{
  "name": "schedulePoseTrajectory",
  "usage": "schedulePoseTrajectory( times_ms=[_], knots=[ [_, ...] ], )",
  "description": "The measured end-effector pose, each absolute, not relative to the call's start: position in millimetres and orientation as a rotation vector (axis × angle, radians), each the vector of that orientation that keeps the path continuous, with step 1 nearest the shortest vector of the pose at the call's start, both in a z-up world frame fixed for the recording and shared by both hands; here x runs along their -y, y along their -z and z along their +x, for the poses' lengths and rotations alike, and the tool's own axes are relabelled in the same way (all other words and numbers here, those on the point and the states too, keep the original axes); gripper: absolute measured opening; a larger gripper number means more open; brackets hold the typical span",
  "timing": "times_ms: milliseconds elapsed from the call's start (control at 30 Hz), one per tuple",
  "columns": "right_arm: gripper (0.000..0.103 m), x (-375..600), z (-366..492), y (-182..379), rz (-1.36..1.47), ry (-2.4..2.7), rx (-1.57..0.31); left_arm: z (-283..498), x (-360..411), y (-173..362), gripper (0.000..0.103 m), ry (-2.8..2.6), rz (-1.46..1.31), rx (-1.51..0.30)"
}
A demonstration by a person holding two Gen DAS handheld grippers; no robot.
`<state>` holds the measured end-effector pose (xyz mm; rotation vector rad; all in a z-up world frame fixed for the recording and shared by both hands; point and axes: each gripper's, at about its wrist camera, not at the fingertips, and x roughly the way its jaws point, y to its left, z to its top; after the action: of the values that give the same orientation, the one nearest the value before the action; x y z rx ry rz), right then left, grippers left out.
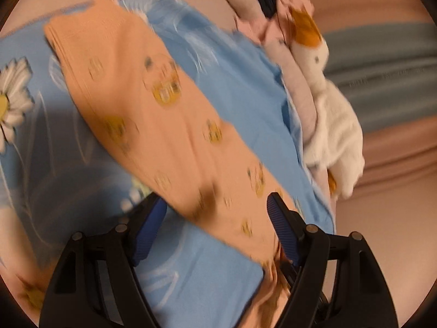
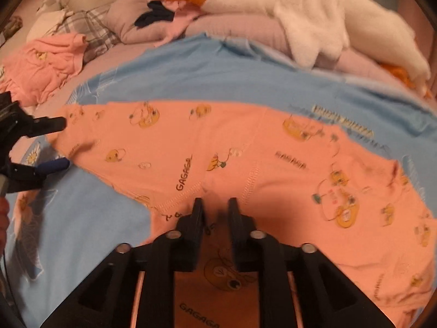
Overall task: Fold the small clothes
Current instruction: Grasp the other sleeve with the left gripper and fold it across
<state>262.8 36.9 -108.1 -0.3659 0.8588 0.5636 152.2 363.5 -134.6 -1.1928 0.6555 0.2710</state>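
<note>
Small orange trousers with yellow cartoon prints (image 2: 218, 147) lie spread on a blue flowered sheet (image 2: 191, 76). In the left wrist view the trousers (image 1: 153, 104) run diagonally, and the frame is blurred. My left gripper (image 1: 215, 207) is open, its blue-padded fingers on either side of the trouser leg end; it also shows at the left of the right wrist view (image 2: 64, 143). My right gripper (image 2: 215, 205) is over the crotch seam, its jaws nearly closed with a fold of orange cloth between them.
A white plush goose (image 2: 314, 19) lies on a mauve bolster (image 2: 245, 27) at the far side. A crumpled pink garment (image 2: 43, 65), a plaid cloth (image 2: 82, 27) and a dark item (image 2: 155, 16) sit at the back left.
</note>
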Motion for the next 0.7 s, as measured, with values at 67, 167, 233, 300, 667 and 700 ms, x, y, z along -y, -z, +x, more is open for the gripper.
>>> schedulePoseTrajectory(
  times_ms=[67,167,233,300,667,700],
  knots=[
    [0.043,-33,251,90,-0.323,-0.592,-0.780,151,-376,138,0.071,-0.294,-1.237,-0.601],
    [0.046,-34,242,76,-0.268,-0.668,-0.742,147,-396,145,0.041,-0.348,-1.294,-0.549],
    [0.046,-37,239,72,-0.271,-0.680,-0.728,143,-407,152,0.021,-0.380,-1.328,-0.535],
    [0.046,-38,238,72,-0.266,-0.700,-0.721,141,-418,158,0.004,-0.419,-1.343,-0.545],
    [0.046,0,234,78,-0.182,-0.636,-0.767,192,-352,68,0.002,-0.327,-0.882,-0.610],
    [0.046,7,235,77,-0.166,-0.621,-0.771,199,-339,58,0.002,-0.302,-0.838,-0.611]
  ],
)
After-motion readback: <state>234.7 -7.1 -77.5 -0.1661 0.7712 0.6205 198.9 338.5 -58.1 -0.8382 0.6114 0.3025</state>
